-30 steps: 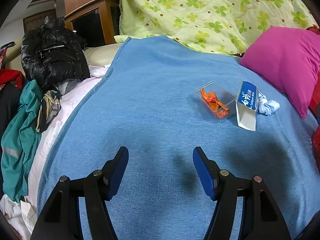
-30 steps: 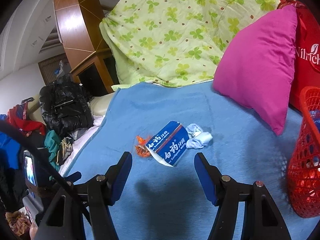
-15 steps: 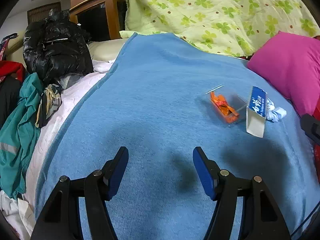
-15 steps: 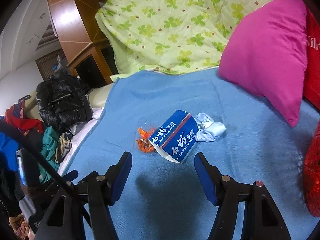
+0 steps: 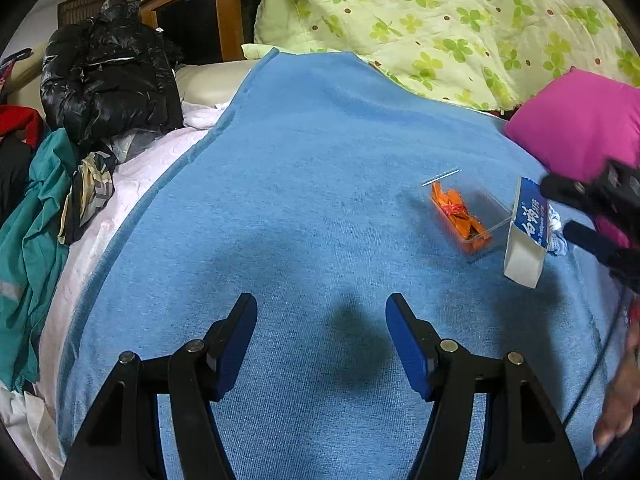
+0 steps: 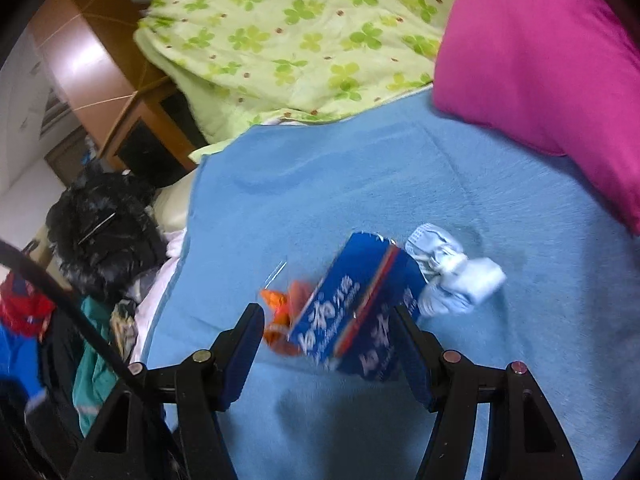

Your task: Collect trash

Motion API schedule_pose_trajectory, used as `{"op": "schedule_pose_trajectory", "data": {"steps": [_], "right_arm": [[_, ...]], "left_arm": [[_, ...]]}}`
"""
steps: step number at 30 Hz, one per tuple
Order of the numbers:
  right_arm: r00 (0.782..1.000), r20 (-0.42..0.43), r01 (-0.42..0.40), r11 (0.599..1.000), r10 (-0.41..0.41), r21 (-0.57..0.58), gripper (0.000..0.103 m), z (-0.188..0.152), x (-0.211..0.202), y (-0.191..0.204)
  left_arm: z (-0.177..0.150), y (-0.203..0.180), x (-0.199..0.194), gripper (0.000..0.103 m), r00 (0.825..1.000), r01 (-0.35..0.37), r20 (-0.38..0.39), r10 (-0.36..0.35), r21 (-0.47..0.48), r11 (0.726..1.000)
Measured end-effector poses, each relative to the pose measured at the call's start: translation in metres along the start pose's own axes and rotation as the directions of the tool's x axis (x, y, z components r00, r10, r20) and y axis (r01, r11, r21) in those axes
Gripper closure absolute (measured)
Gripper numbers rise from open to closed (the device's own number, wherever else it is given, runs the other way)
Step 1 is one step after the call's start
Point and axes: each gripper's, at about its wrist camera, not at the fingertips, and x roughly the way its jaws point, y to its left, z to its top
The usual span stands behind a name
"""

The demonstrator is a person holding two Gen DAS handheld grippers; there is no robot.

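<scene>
A blue and white toothpaste box [image 6: 356,304] lies on the blue blanket [image 6: 360,184], with a clear packet of orange scraps [image 6: 280,312] on its left and a crumpled white-blue tissue [image 6: 452,276] on its right. My right gripper [image 6: 328,332] is open, its jaws on either side of the box's near end. In the left wrist view the box [image 5: 526,232], the orange packet [image 5: 458,216] and the right gripper [image 5: 596,216] show at the right. My left gripper [image 5: 320,320] is open and empty over bare blanket [image 5: 300,160].
A magenta pillow [image 6: 552,56] lies at the right and a green clover quilt [image 6: 304,32] at the back. A black jacket [image 5: 108,80] and a pile of clothes [image 5: 36,208] lie along the left edge of the bed. A wooden cabinet [image 5: 200,12] stands behind.
My right gripper has moved forward and down onto the toothpaste box, which now sits between its open jaws. It has come into the left wrist view. The left gripper stayed nearly still.
</scene>
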Motion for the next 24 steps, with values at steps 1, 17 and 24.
{"op": "schedule_pose_trajectory", "data": {"steps": [1,17,24], "right_arm": [[1.000,-0.006,0.006,1.000,-0.006,0.011,0.035,0.002,0.005,0.000],[0.988,-0.113,0.116,0.990,-0.106,0.081,0.032,-0.004,0.044,-0.024],[0.988,-0.146,0.055,0.995,-0.043,0.080,0.034,-0.017,0.033,-0.027]], "left_arm": [[0.000,0.000,0.001,0.035,1.000,0.000,-0.004,0.000,-0.002,1.000],[-0.004,0.011,0.011,0.035,0.999,-0.036,-0.041,0.035,-0.018,0.999],[-0.005,0.013,0.011,0.035,0.998,-0.038,-0.056,0.036,-0.032,0.999]]}}
